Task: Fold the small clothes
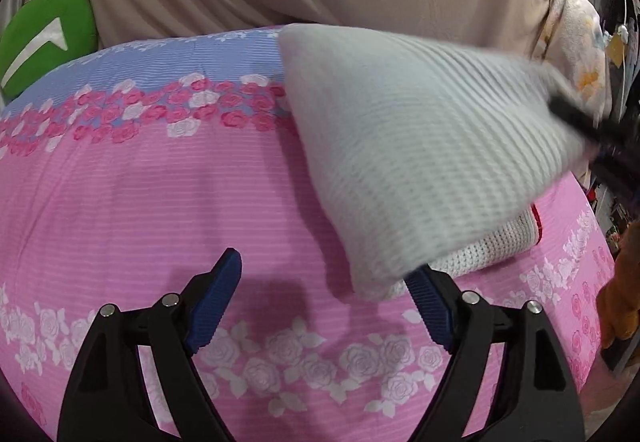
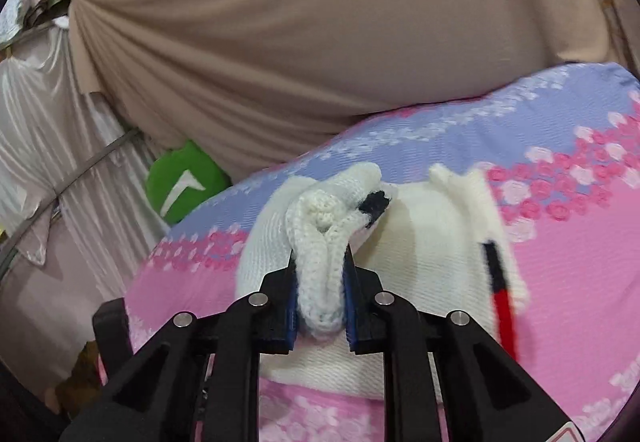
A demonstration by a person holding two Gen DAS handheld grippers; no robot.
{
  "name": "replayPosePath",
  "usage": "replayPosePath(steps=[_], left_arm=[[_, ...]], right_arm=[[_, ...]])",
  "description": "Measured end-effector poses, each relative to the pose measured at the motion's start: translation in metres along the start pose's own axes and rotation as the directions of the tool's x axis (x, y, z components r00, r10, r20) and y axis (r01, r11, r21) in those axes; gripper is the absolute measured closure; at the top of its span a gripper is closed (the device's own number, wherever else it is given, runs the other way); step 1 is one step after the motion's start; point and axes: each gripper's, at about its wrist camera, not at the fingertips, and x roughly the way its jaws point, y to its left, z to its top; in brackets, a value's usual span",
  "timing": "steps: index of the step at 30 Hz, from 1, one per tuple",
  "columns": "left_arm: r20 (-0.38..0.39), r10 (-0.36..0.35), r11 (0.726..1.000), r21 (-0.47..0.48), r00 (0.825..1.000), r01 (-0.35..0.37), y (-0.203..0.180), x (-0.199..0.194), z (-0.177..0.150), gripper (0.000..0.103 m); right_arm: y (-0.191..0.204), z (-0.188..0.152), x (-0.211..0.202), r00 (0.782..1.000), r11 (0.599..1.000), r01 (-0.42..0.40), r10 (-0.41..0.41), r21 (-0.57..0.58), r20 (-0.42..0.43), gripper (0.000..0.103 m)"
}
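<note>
1. A white knitted garment (image 2: pixel 440 242) is seen lying on a bed covered with a pink and lilac rose-print sheet (image 1: pixel 140 181), toward the right-hand side of the bed as viewed from the left wrist camera.
2. The right gripper (image 2: pixel 320 282) is clamped on a bunched knitted edge of the garment; the fold of fabric is pinched between its blue pads (image 2: pixel 292 306), and a small black detail is visible just beyond the pinch.
3. In the left wrist view, a flap of the white knitted garment (image 1: pixel 420 161) is held raised above the lower layer, which rests on the sheet; a red trim (image 1: pixel 538 226) shows at the lower layer's far edge. The flap is blurred, so it is judged to be in motion.
4. The left gripper (image 1: pixel 324 306) is spread wide apart and holds nothing; its right finger sits just beside or under the near corner of the flap, and contact cannot be confirmed.
5. The step in hand is judged to be a fold of one part of the garment over the rest, carried by the right gripper alone.
6. The next move is judged to call for the flap to be laid flat, edges aligned, then released; the lower layer may need to be steadied by the left gripper.
7. A green cushion (image 1: pixel 44 41) and a beige drape (image 2: pixel 300 41) lie beyond the far edge of the bed.
</note>
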Motion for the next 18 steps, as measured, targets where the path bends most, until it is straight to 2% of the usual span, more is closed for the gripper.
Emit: replayPosePath(steps=[2, 3, 5, 9, 13, 15, 18], left_arm=[[-0.024, -0.014, 1.0, 0.013, 1.0, 0.014, -0.006, 0.012, 0.001, 0.02], [-0.044, -0.015, 1.0, 0.023, 0.999, 0.016, -0.011, 0.02, -0.001, 0.02], [-0.065, 0.002, 0.999, 0.042, 0.998, 0.001, -0.018, 0.028, -0.004, 0.021], [-0.05, 0.023, 0.999, 0.046, 0.999, -0.02, -0.018, 0.022, -0.004, 0.021], [-0.007, -0.003, 1.0, 0.022, 1.0, 0.003, -0.012, -0.005, -0.002, 0.021], [0.028, -0.015, 0.999, 0.036, 1.0, 0.014, -0.014, -0.024, 0.0, 0.021], [0.104, -0.028, 0.999, 0.032, 0.994, 0.025, -0.019, -0.05, 0.011, 0.016]], right_arm=[[-0.043, -0.019, 0.016, 0.992, 0.993, 0.093, -0.085, 0.08, -0.098, 0.087], [-0.055, -0.029, 0.023, 0.987, 0.989, 0.101, -0.087, 0.103, -0.132, 0.087], [-0.065, -0.041, 0.023, 0.99, 0.987, 0.058, -0.037, 0.147, -0.137, 0.086], [-0.045, -0.024, 0.015, 0.993, 0.995, 0.039, -0.03, 0.088, -0.111, 0.072], [-0.033, 0.001, 0.018, 0.996, 0.999, 0.028, -0.024, 0.045, -0.086, 0.034], [-0.029, 0.011, 0.029, 0.994, 1.0, 0.024, -0.022, 0.014, -0.103, 0.033], [-0.029, 0.017, 0.061, 0.982, 1.0, -0.007, 0.012, 0.028, -0.187, 0.031]])
